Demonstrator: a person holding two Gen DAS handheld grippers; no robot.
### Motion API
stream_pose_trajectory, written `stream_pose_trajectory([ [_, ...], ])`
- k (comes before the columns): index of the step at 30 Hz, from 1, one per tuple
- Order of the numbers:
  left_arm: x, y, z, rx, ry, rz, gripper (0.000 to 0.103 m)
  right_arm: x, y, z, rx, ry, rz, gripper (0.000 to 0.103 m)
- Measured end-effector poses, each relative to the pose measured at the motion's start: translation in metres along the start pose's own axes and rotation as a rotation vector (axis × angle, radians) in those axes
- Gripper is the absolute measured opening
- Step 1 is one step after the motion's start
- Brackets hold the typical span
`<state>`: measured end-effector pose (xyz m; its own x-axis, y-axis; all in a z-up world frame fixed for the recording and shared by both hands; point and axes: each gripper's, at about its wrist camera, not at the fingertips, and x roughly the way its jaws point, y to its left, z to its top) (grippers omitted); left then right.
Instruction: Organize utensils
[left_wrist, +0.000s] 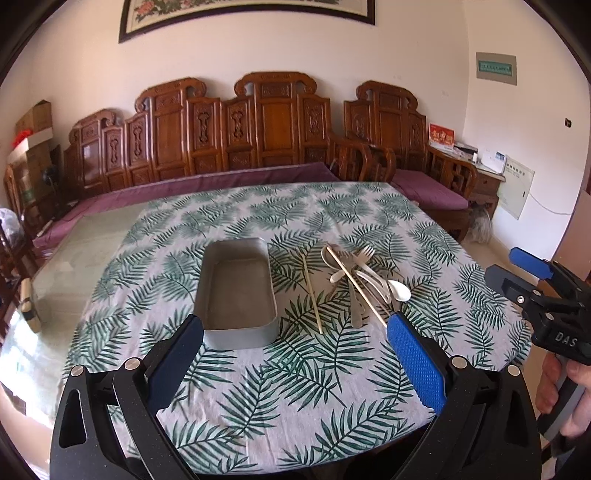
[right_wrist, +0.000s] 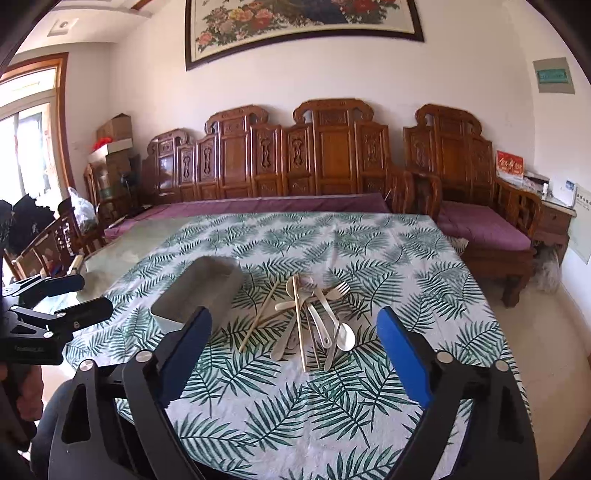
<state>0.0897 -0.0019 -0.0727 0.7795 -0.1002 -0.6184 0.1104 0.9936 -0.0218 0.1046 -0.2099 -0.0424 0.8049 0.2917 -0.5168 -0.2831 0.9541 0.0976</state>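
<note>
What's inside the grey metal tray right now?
Nothing: the grey metal tray shows only its bare floor. The near wall hides the strip of floor just behind it. The utensils lie beside it on the cloth.

In front of you: a table (left_wrist: 110, 258) with a bare glassy surface at its left, mostly covered by a white cloth printed with green palm leaves (left_wrist: 295, 387). Behind it you have a carved wooden bench (right_wrist: 332, 158) with purple cushions (right_wrist: 484, 225). Above hangs a framed flower painting (right_wrist: 303, 22). Cardboard boxes (right_wrist: 114, 140) are stacked in your left corner; a window (right_wrist: 26, 140) stands beside them.
</note>
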Motion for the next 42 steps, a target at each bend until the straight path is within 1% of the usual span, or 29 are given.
stream_pose_trajectory([
  [2, 0.013, 0.001, 0.002, -0.001, 0.020, -0.012, 0.097, 0.015, -0.004, 0.000, -0.003, 0.022, -0.001, 0.088],
  [7, 0.045, 0.005, 0.008, 0.002, 0.053, -0.019, 0.097, 0.050, -0.015, -0.002, -0.004, 0.076, 0.011, 0.080],
  [12, 0.068, 0.009, 0.014, -0.002, 0.058, -0.026, 0.096, 0.093, -0.031, -0.002, -0.015, 0.130, 0.001, 0.079],
  [15, 0.079, 0.007, 0.019, 0.026, 0.062, -0.021, 0.096, 0.116, -0.045, 0.006, -0.021, 0.148, -0.015, 0.079],
  [18, 0.093, 0.008, 0.024, 0.037, 0.072, -0.024, 0.095, 0.142, -0.059, 0.014, -0.024, 0.166, -0.011, 0.075],
  [19, 0.098, 0.008, 0.024, 0.037, 0.076, -0.028, 0.094, 0.154, -0.064, 0.015, -0.026, 0.180, -0.006, 0.071],
  [20, 0.103, 0.008, 0.025, 0.036, 0.082, -0.036, 0.091, 0.161, -0.067, 0.015, -0.030, 0.193, -0.003, 0.069],
  [22, 0.113, 0.006, 0.023, 0.026, 0.103, -0.052, 0.088, 0.185, -0.078, 0.010, -0.035, 0.243, -0.010, 0.061],
  [23, 0.118, 0.005, 0.021, 0.019, 0.110, -0.063, 0.087, 0.191, -0.081, 0.006, -0.032, 0.257, -0.014, 0.059],
  [25, 0.128, -0.001, 0.018, 0.022, 0.126, -0.087, 0.082, 0.205, -0.091, -0.006, -0.002, 0.304, -0.004, 0.047],
  [28, 0.145, -0.012, 0.012, 0.046, 0.150, -0.111, 0.074, 0.215, -0.089, -0.014, 0.009, 0.340, 0.040, 0.042],
  [30, 0.155, -0.018, 0.008, 0.050, 0.165, -0.125, 0.072, 0.221, -0.085, -0.016, 0.020, 0.351, 0.079, 0.040],
  [31, 0.160, -0.020, 0.005, 0.050, 0.172, -0.130, 0.071, 0.225, -0.083, -0.018, 0.022, 0.364, 0.082, 0.038],
  [34, 0.173, -0.026, -0.003, 0.049, 0.200, -0.144, 0.067, 0.241, -0.083, -0.028, 0.032, 0.420, 0.059, 0.031],
  [36, 0.181, -0.030, -0.008, 0.053, 0.221, -0.151, 0.063, 0.250, -0.086, -0.032, 0.048, 0.445, 0.044, 0.030],
  [39, 0.191, -0.032, -0.017, 0.051, 0.246, -0.156, 0.056, 0.258, -0.094, -0.035, 0.087, 0.461, 0.031, 0.030],
  [42, 0.199, -0.031, -0.024, 0.038, 0.274, -0.160, 0.046, 0.262, -0.093, -0.036, 0.079, 0.459, 0.022, 0.029],
])
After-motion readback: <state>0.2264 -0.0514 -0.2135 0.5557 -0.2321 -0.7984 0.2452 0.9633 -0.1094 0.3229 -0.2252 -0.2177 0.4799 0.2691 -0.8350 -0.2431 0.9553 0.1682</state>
